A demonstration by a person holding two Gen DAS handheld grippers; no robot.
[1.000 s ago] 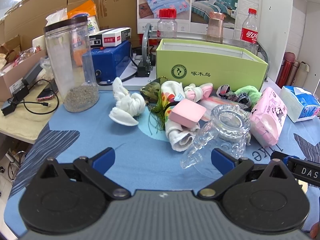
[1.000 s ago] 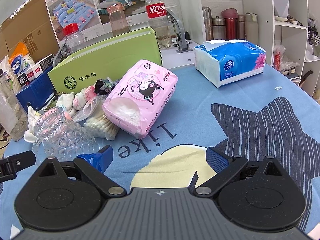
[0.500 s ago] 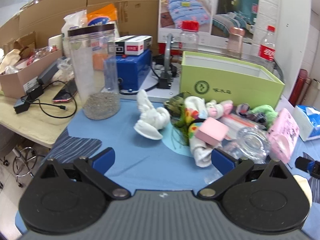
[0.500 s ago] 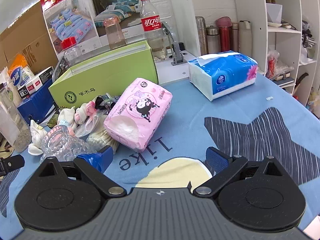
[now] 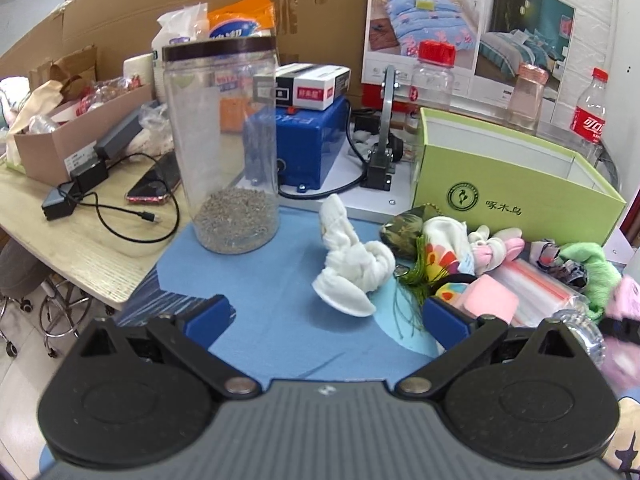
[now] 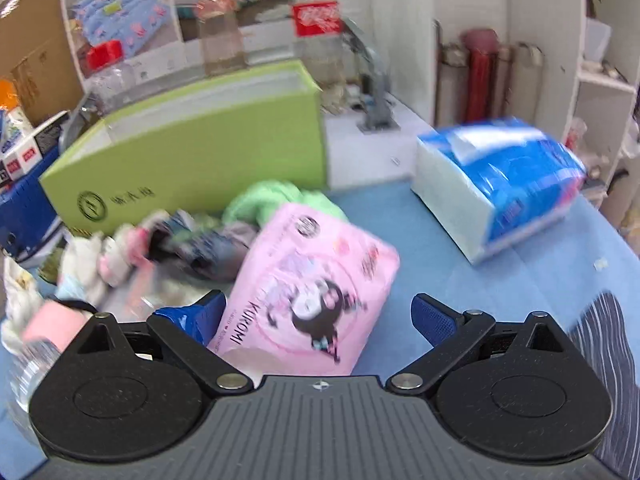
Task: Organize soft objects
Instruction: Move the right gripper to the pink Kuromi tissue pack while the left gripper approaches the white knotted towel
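A pile of soft things lies on the blue cloth in front of the green box (image 5: pixel 516 184): a knotted white sock (image 5: pixel 352 276), a camouflage pouch (image 5: pixel 404 230), a flowered sock (image 5: pixel 440 248), a pink-and-white sock (image 5: pixel 498 246), a pink sponge (image 5: pixel 486 300) and a green cloth (image 5: pixel 592 268). My left gripper (image 5: pixel 326 318) is open, with the white sock just ahead between its fingers. My right gripper (image 6: pixel 316 314) is open around the near end of the pink tissue pack (image 6: pixel 312 292). The right wrist view is blurred.
A tall clear jar (image 5: pixel 224 144) with grey grains stands at the left of the cloth. A blue machine (image 5: pixel 308 148) sits behind. A clear glass cup (image 5: pixel 588 332) lies at the right, beside a blue tissue pack (image 6: pixel 504 184). Bottles line the back; cables cover the wooden table (image 5: pixel 72 236).
My left gripper has drawn back and swung left, bringing the white sock ahead of it. My right gripper has moved forward over the pink tissue pack, which now lies between its fingers.
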